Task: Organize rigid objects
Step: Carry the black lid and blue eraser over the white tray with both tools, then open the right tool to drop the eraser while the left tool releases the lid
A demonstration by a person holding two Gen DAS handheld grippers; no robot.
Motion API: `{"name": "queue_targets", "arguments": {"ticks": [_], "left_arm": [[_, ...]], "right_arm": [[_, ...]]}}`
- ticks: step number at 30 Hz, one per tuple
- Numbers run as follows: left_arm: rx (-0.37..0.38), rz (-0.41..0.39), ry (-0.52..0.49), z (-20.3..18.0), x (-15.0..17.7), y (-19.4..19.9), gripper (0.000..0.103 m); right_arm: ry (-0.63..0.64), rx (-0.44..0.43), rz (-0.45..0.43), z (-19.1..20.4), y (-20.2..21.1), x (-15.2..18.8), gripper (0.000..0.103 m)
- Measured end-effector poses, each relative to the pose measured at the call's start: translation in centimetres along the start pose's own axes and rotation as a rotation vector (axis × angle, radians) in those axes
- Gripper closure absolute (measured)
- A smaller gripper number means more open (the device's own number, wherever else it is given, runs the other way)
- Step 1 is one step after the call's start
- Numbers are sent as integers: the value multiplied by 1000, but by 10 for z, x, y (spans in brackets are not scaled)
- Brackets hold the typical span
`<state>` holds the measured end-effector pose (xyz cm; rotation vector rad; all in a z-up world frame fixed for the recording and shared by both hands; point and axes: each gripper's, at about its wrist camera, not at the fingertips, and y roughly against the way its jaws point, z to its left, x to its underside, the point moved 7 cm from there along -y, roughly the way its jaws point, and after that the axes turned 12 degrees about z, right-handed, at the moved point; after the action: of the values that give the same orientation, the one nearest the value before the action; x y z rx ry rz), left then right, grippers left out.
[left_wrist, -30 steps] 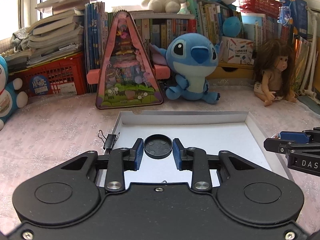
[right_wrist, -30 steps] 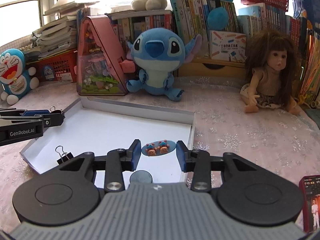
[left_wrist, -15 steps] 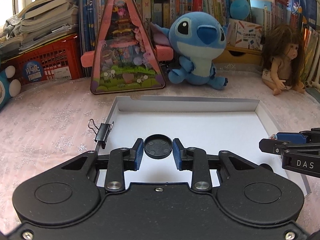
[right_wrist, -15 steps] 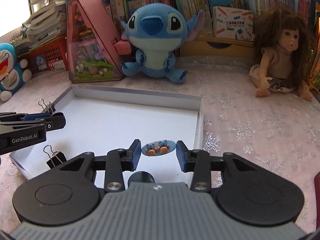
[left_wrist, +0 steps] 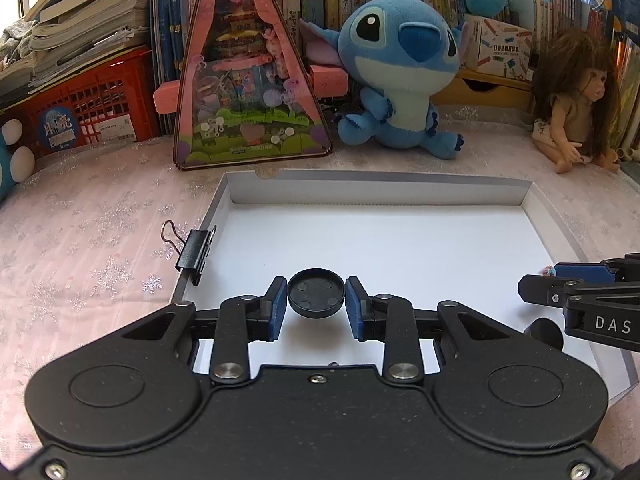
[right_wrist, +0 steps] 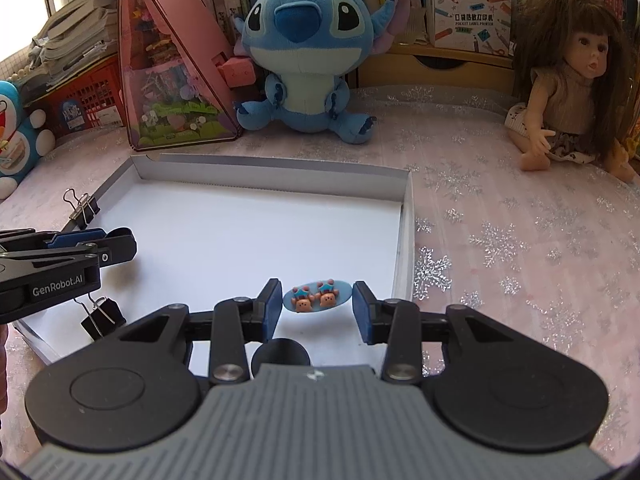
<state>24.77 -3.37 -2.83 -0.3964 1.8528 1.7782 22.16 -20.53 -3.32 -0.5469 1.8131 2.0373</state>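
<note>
Black plastic disc (left_wrist: 316,297), round w/ small dimples on its face, sits pinched between the blue pads of our left gripper (left_wrist: 316,302), lifted over the near part of the white tray (left_wrist: 384,190); its shadow falls on the tray floor just below. Our right gripper (right_wrist: 316,304) is closed on a light-blue oval magnet (right_wrist: 317,296) w/ two little brown bears on it, held above the tray's near-right corner, close to the right wall. Under that gripper a second black disc (right_wrist: 280,354) lies on the tray floor, partly hidden by the gripper body. One black binder clip (left_wrist: 194,249) is clamped on the tray's left wall, handles sticking out over the table (left_wrist: 92,240); another binder clip (right_wrist: 102,316) sits at the near-left corner of the tray, in the right-wrist view. The table has a pink cloth w/ silver snowflakes. Along its far edge: a pink triangular toy box (left_wrist: 250,80), a blue plush (left_wrist: 400,76) just right of it, and a doll (right_wrist: 572,92) w/ long brown hair near the far-right corner. Books and a red crate (left_wrist: 92,108) stand behind them.
</note>
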Motion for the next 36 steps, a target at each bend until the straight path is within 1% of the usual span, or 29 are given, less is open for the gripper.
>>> {"name": "queue_targets", "arguments": {"ticks": [8,15,17,19,20,21,22,23,24,25,26,28,30,32,34,36], "left_arm": [[-2,20,-1,0,5,-7,74],[-6,22,-7,-2,9,-10,74],[-4,21,-8,-2,9,-10,73],[-4,21,-6,-2,9,-10,73],[-2,21,-6,-2,9,-10,73],[-2,21,-5,-2,9,-10,73],[-2,21,-3,-2,9,-9,73],[-2,21,-3,-2,9,-9,70],[-2,22,-4,-2,9,-9,64],[-3,23,-3,-2,10,-9,62],[-2,24,-1,-1,11,-8,59],[1,23,8,1,12,-7,55],[0,19,12,3,13,-4,47],[-6,8,11,6,15,-1,45],[-10,-1,5,7,15,1,43],[-16,-16,-2,8,15,3,38]], "right_arm": [[-5,-2,15,0,-7,4,59],[8,2,5,1,-8,5,59],[12,4,1,1,-8,6,59],[18,5,-4,2,-8,6,55],[19,5,-8,3,-7,6,52],[17,4,-13,2,-7,6,45],[13,-8,-17,2,-7,6,42],[10,-16,-25,3,-6,6,40],[8,-28,-34,3,-5,6,35],[8,-41,-46,4,-4,6,26],[11,-51,-64,6,-3,5,20],[30,-53,-94,8,-1,4,5],[51,-49,-127,9,0,4,0],[47,-44,-146,6,0,3,0],[28,-64,-164,1,0,2,0],[13,-61,-186,-2,0,-1,0]]}}
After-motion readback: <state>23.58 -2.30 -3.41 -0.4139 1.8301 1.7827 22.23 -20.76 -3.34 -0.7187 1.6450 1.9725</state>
